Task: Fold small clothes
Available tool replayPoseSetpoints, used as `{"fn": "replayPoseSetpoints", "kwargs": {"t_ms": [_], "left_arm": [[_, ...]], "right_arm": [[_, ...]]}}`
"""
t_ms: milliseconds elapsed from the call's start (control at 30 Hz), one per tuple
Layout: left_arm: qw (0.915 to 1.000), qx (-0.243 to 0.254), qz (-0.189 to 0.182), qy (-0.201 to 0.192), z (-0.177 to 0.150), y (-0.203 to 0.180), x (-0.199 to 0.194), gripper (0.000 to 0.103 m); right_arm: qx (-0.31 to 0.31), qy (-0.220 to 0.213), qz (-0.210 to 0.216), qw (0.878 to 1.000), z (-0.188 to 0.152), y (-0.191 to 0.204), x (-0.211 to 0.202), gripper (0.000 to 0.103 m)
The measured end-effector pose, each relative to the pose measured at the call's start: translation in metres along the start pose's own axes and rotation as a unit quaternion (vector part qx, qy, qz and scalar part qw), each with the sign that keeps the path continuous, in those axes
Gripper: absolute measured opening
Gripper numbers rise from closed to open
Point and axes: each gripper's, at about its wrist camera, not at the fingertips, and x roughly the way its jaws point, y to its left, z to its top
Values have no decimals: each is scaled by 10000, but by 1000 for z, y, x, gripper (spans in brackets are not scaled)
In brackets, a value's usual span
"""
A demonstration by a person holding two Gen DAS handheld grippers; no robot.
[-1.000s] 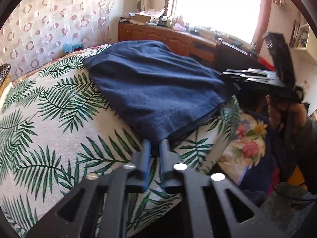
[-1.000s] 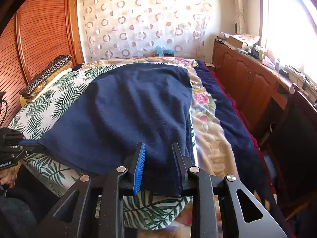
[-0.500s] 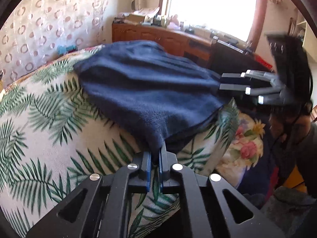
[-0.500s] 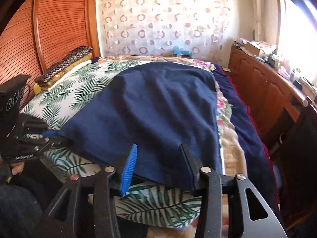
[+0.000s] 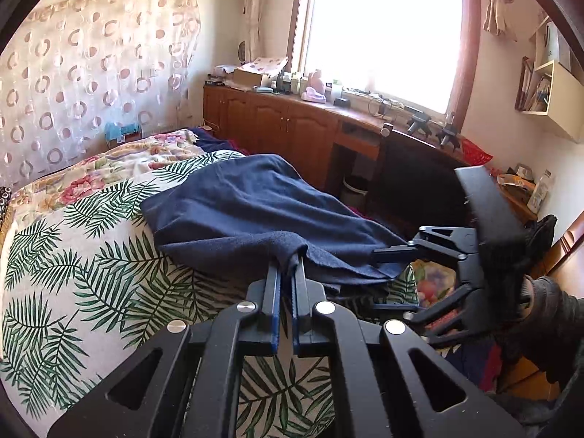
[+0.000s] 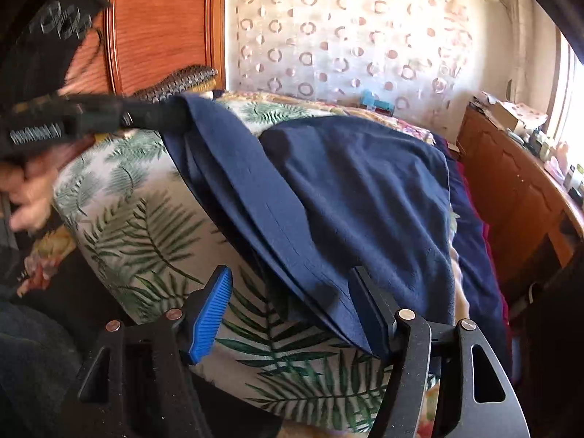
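A navy fleece cloth (image 5: pixel 248 211) (image 6: pixel 365 197) lies spread on the palm-leaf bedsheet (image 5: pixel 73 273) (image 6: pixel 146 226). My left gripper (image 5: pixel 286 261) is shut on its near corner and holds that corner lifted off the bed. From the right wrist view, the left gripper (image 6: pixel 175 113) shows at the upper left with the cloth hanging from it. My right gripper (image 6: pixel 292 310) (image 5: pixel 383 279) is opening. The cloth's other near corner lies between its jaws, against the right finger, and the blue pad (image 6: pixel 211 314) stands clear of it.
A floral blanket (image 5: pixel 109 168) covers the far part of the bed. A wooden cabinet (image 5: pixel 277 124) (image 6: pixel 511 189) with clutter runs under the window. A dark chair (image 5: pixel 419 182) stands beside the bed. A patterned pillow (image 6: pixel 179 80) lies against the wooden wardrobe (image 6: pixel 160 25).
My left gripper shut on the cloth's corner and raised it, pulling that edge up. My right gripper's jaws widened and rolled, letting go of the cloth's edge.
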Motion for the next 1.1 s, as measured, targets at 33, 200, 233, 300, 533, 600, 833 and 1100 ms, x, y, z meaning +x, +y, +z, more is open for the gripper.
{"fn": "replayPoseSetpoints", "kwargs": {"t_ms": [33, 200, 233, 300, 533, 600, 833, 1100], "left_arm": [[10000, -12, -8, -6, 0, 1, 0, 5], [9999, -94, 1, -54, 4, 5, 2, 5], [9999, -103, 2, -57, 4, 5, 1, 5], [9999, -120, 8, -90, 7, 8, 1, 5], [9984, -353, 279, -341, 33, 40, 5, 5], [9976, -370, 431, -388, 44, 51, 10, 5], [9939, -552, 922, -262, 74, 106, 56, 5], [9915, -737, 1075, 12, 80, 150, 94, 35]], "right_arm": [[-24, 68, -112, 9999, -1, -4, 5, 68], [-37, 300, -396, 9988, -4, -29, 20, 66], [-46, 314, -398, 9987, -4, -30, 22, 48], [-156, 328, -424, 9984, 1, -32, 21, 9], [-548, -289, -702, 9956, 69, -48, 6, 7], [-689, -395, -774, 9938, 92, -49, 12, 7], [-960, -320, -768, 9919, 166, -68, 82, 7], [-494, 275, -253, 9981, 199, -117, 163, 7]]}}
